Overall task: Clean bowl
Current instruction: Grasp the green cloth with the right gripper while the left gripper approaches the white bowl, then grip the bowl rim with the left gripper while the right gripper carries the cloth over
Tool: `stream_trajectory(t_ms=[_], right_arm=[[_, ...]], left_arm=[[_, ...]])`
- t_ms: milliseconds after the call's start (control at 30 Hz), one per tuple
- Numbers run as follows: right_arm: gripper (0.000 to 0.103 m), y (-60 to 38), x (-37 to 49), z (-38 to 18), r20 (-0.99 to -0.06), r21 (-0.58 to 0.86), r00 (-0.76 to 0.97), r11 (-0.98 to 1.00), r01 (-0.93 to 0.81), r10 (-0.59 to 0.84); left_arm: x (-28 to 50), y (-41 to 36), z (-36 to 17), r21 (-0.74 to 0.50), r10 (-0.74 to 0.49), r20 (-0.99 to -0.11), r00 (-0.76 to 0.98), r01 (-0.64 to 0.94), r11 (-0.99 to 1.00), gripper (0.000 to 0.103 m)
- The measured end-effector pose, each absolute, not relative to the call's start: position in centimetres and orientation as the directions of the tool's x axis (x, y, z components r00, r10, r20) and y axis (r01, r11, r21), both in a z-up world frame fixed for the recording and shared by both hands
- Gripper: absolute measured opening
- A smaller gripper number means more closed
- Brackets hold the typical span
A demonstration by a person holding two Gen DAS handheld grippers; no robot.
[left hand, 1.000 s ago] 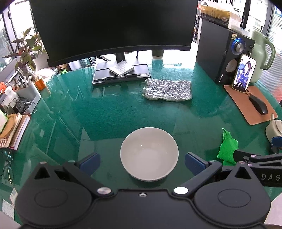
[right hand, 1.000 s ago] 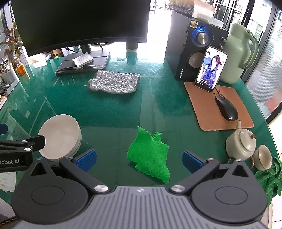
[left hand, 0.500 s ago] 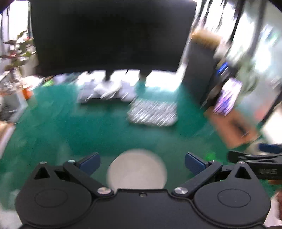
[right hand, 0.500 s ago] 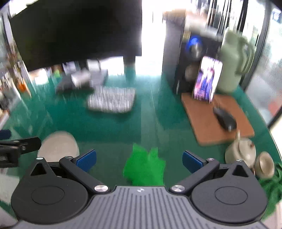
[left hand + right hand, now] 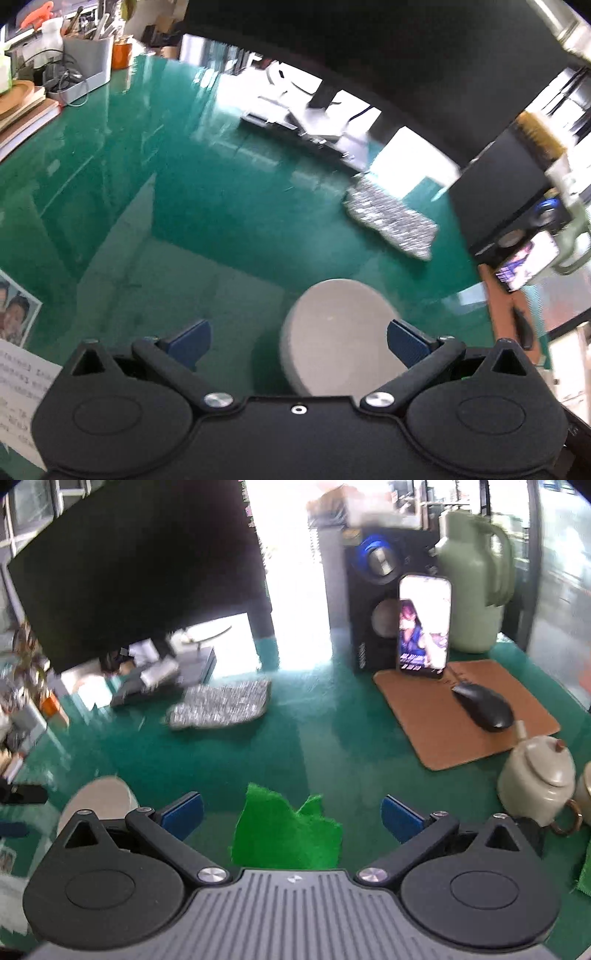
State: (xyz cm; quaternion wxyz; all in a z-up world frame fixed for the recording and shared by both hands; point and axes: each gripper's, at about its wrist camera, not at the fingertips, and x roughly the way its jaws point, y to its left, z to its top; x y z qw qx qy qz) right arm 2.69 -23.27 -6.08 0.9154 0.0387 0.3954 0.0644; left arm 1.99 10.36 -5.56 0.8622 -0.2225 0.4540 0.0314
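A white bowl (image 5: 338, 332) stands on the green glass table, blurred by motion in the left wrist view. My left gripper (image 5: 299, 339) hangs open just above it, with the bowl nearer the right finger than the left. In the right wrist view the same bowl (image 5: 99, 799) shows at the lower left, partly behind the gripper body. A bright green cloth (image 5: 284, 830) lies crumpled on the table between the blue pads of my open right gripper (image 5: 291, 812), which is low over it. Neither gripper holds anything.
A dark monitor (image 5: 140, 572) fills the back. A silver bubble-wrap pad (image 5: 221, 703) lies mid-table. At the right are a speaker (image 5: 373, 590), a lit phone (image 5: 424, 624), a green jug (image 5: 476, 579), a mouse (image 5: 484, 705) on a brown mat, and a teapot (image 5: 535, 779).
Both grippers have swung and tilted, blurring the views. The left one turned so the bowl now sits toward its right finger. The right one came closer over the green cloth.
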Motion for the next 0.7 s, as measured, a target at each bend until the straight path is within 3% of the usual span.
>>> stream_trajectory(t_ms=[100, 133, 167, 200, 233, 267, 333, 367, 600, 700], right_arm=[[0.098, -23.0, 3.2, -6.8, -0.736, 0.117, 0.658, 0.987, -0.106, 0.158], [0.088, -23.1, 3.3, -6.6, -0.731, 0.115, 0.663, 0.987, -0.111, 0.159], [0.064, -23.3, 3.4, -6.4, -0.727, 0.113, 0.668, 0.987, -0.115, 0.161], [0.05, -23.3, 3.7, -6.7, -0.734, 0.101, 0.661, 0.988, -0.117, 0.153], [0.027, -23.4, 4.2, -7.4, -0.753, 0.1, 0.64, 0.988, -0.116, 0.151], [0.021, -23.5, 4.4, -7.9, -0.767, 0.114, 0.621, 0.987, -0.117, 0.163], [0.021, -23.7, 4.7, -8.7, -0.78, 0.147, 0.596, 0.982, -0.122, 0.191], [0.023, -23.7, 4.9, -8.9, -0.779, 0.149, 0.594, 0.98, -0.131, 0.198], [0.044, -22.7, 5.7, -9.9, -0.813, 0.069, 0.561, 0.982, -0.173, 0.156], [0.049, -22.6, 6.0, -10.9, -0.833, 0.058, 0.536, 0.985, -0.163, 0.138]], left_arm=[[2.4, 10.0, -6.1, -0.297, -0.139, -0.824, 0.549, -0.209, 0.932, 0.102], [2.3, 9.9, -6.4, -0.276, -0.13, -0.831, 0.542, -0.198, 0.94, 0.102], [2.3, 9.9, -6.7, -0.263, -0.126, -0.835, 0.536, -0.188, 0.946, 0.102], [2.5, 9.8, -6.9, -0.259, -0.128, -0.837, 0.532, -0.179, 0.949, 0.101], [2.7, 9.7, -7.1, -0.26, -0.137, -0.84, 0.525, -0.167, 0.951, 0.091], [2.8, 9.7, -7.5, -0.264, -0.148, -0.846, 0.513, -0.161, 0.951, 0.082], [3.2, 9.7, -8.1, -0.259, -0.149, -0.861, 0.486, -0.168, 0.951, 0.051], [3.3, 9.7, -8.4, -0.255, -0.149, -0.868, 0.474, -0.168, 0.952, 0.047], [4.0, 9.4, -9.6, -0.224, -0.116, -0.877, 0.465, -0.183, 0.957, 0.05], [4.3, 9.2, -9.7, -0.188, -0.086, -0.882, 0.464, -0.178, 0.966, 0.068]])
